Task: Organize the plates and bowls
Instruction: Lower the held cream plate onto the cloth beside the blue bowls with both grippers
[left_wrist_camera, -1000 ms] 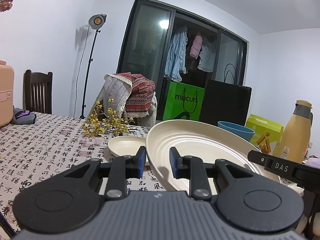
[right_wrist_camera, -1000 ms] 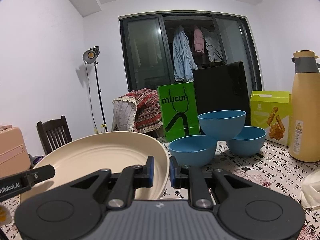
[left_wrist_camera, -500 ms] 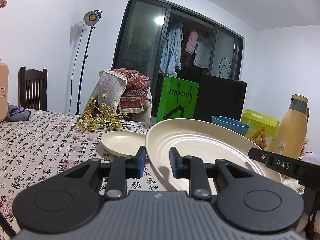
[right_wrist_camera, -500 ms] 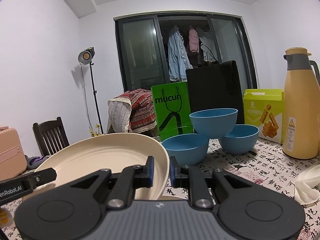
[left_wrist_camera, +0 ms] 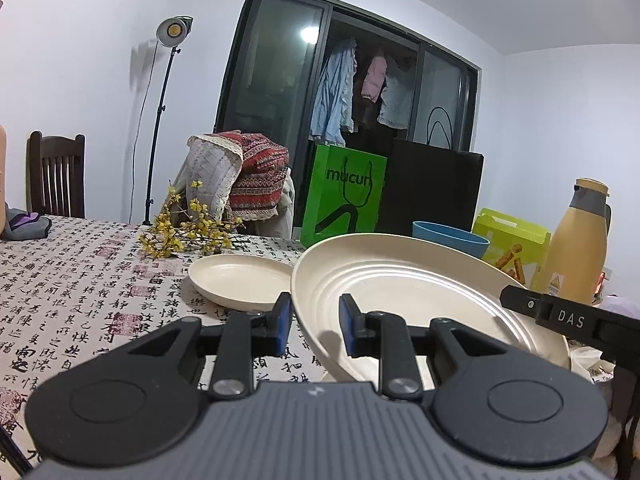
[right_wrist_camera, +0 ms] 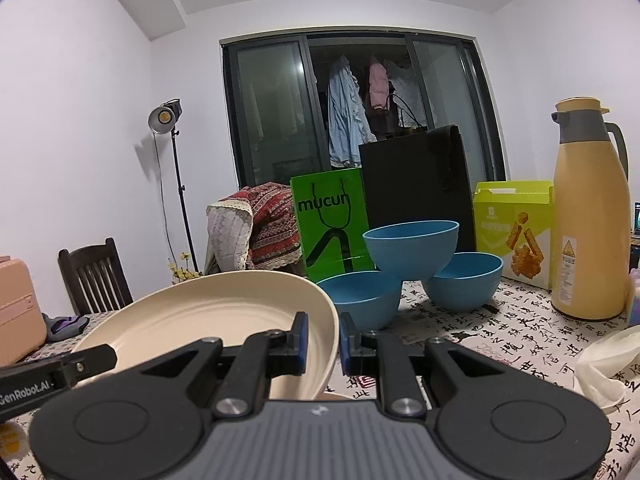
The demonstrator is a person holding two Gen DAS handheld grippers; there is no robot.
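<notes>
Above the table (left_wrist_camera: 80, 280), both grippers pinch opposite rims of the large cream plate (left_wrist_camera: 400, 292): left gripper (left_wrist_camera: 314, 324), right gripper (right_wrist_camera: 322, 344). It's mid-carry. Next, I'd guess, comes a level lowering onto the small plate (left_wrist_camera: 240, 280).

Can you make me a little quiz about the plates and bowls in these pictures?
1. How many blue bowls can you count in the right wrist view?
2. True or false: the big cream plate is lying flat on the table.
3. Which is nearer the yellow flowers: the small cream plate or the yellow flask?

Key:
1. Three: two on the tablecloth and a top bowl resting across them.
2. False. It is tilted and lifted, with the left gripper and the right gripper each clamped on its rim.
3. The small cream plate.
</notes>
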